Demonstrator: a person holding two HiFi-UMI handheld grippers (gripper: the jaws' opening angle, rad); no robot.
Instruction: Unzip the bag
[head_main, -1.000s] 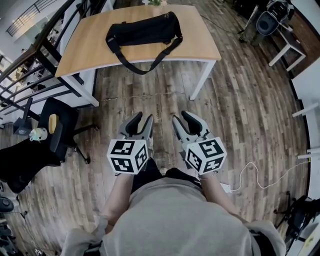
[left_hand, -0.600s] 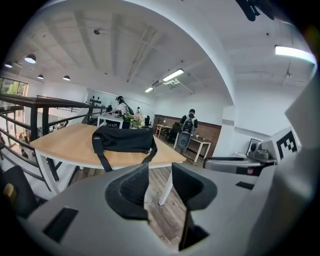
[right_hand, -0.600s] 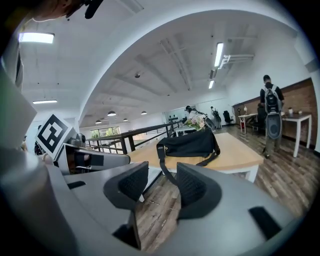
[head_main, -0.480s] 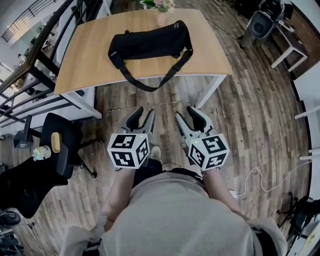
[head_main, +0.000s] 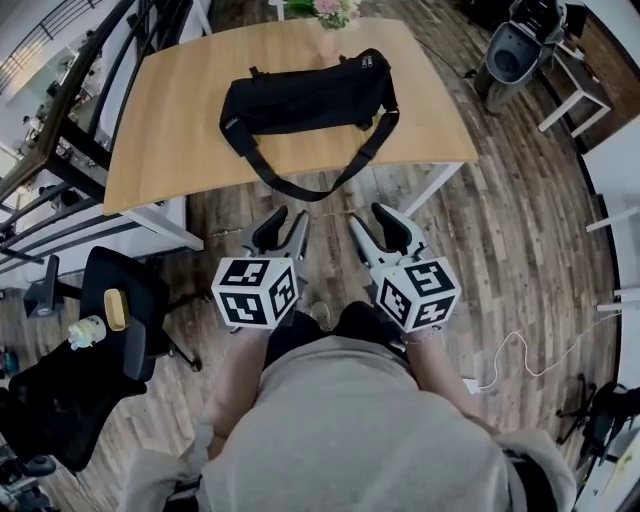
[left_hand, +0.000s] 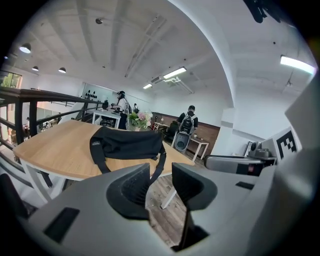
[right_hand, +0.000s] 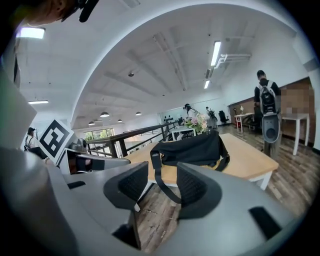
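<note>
- An open office with a wood-plank floor (head_main: 500, 200); a pale wooden desk (head_main: 160, 130) on white legs stands ahead of the person, with a dark railing (head_main: 50, 150) running along its left side.
- The black bag (head_main: 305, 95) lies lengthwise on the desk, nearer the far edge than the near one and a little right of the middle. From what the views show, it looks closed.
- Its shoulder strap (head_main: 371, 146) loops off the near edge of the desk and hangs down over the floor.
- A bunch of flowers (head_main: 330, 10) stands at the desk's far edge, just behind the bag.
- A black office chair (head_main: 125, 300) sits on the floor off the desk's near left corner, and a white cable (head_main: 520, 350) trails across the planks at the right.
- The left gripper (head_main: 288, 222) is held over the floor, short of the desk's near edge and well apart from the bag. Its jaws stand apart with only floor showing between them.
- The right gripper (head_main: 368, 222) is just beside it, at the same level and pointing the same way. Its jaws have just been opening and now stand wide, with nothing between them.
</note>
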